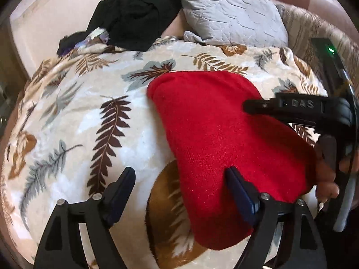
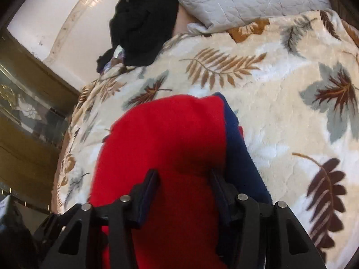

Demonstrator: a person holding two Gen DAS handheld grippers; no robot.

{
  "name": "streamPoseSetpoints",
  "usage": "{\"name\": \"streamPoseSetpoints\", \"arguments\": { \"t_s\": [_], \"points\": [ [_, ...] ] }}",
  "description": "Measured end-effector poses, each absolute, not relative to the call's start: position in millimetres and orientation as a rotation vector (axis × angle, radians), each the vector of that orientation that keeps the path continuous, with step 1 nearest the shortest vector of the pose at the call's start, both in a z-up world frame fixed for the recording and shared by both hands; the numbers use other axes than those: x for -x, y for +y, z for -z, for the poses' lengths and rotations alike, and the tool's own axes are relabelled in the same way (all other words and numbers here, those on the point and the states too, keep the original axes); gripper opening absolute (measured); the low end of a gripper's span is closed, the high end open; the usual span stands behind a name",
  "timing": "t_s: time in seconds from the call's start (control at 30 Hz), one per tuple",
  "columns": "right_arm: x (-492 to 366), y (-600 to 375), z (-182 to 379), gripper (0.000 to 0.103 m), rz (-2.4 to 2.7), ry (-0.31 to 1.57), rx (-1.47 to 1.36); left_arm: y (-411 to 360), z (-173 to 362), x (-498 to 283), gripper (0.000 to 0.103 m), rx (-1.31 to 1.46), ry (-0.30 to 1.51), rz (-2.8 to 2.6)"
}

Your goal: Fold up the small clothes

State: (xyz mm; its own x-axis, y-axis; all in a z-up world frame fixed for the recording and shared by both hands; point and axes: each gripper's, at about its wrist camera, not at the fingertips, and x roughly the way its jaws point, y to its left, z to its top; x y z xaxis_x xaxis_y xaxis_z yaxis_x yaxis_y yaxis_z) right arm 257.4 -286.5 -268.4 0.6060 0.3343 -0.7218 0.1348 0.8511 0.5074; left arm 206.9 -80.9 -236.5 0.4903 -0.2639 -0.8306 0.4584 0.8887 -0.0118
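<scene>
Two tools are down over one red cloth [image 1: 219, 139] that lies on the leaf blanket [image 1: 67, 123], nearer its near edge than its far one. The cloth looks already doubled into a thick, rounded pad, so I'd judge a fold has been laid and is being settled, or a further one is about to be taken.

The left tool [image 1: 180, 179] stands wide apart. One finger hovers over the cloth's near left part and the other over bare blanket, so it straddles that side edge and grips nothing. The right tool [image 2: 184, 179] comes in over the cloth's right side with its jaws partway apart. Red shows flat in the gap, and I see nothing bunched or pinched there. A navy cloth [image 2: 237, 145] peeks out along the red one's right edge; whether it is a second garment underneath I cannot tell.

Next, I'd say, each tool must close on one edge, layers together, and carry it across evenly, or else lift clear.

A black heap [image 1: 136, 15] and a grey pillow [image 1: 231, 13] sit at the far edge, well apart
</scene>
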Motion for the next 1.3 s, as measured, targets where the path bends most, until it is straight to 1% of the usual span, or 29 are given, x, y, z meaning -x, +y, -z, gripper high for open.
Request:
{"name": "streamPoseSetpoints", "arguments": {
  "t_s": [0.1,0.23,0.37,0.47,0.57,0.7,0.77,0.8,1.3],
  "points": [
    [-246,-281,253,0.052,-0.106,0.945,-0.505,-82,228,-195,0.084,-0.258,0.915,0.415],
    [-217,-284,223,0.052,-0.095,0.911,-0.461,-80,207,-172,0.084,-0.275,0.826,0.361],
    [-184,-276,191,0.057,-0.055,0.87,-0.35,-65,178,-148,0.085,-0.222,0.744,0.303],
    [-160,-273,170,0.059,-0.026,0.837,-0.309,-55,160,-134,0.088,-0.192,0.715,0.252],
    [-137,-272,153,0.062,0.0,0.807,-0.3,-49,144,-121,0.088,-0.181,0.695,0.216],
    [-112,-268,139,0.062,0.014,0.787,-0.29,-47,125,-104,0.09,-0.207,0.652,0.151],
    [-101,-263,132,0.062,0.021,0.776,-0.265,-46,115,-94,0.094,-0.219,0.624,0.123],
    [-95,-261,129,0.062,0.024,0.77,-0.252,-46,110,-90,0.095,-0.222,0.613,0.116],
    [-34,-238,90,0.063,0.086,0.691,-0.168,-35,46,-35,0.096,-0.21,0.461,0.037]
  ]
}}
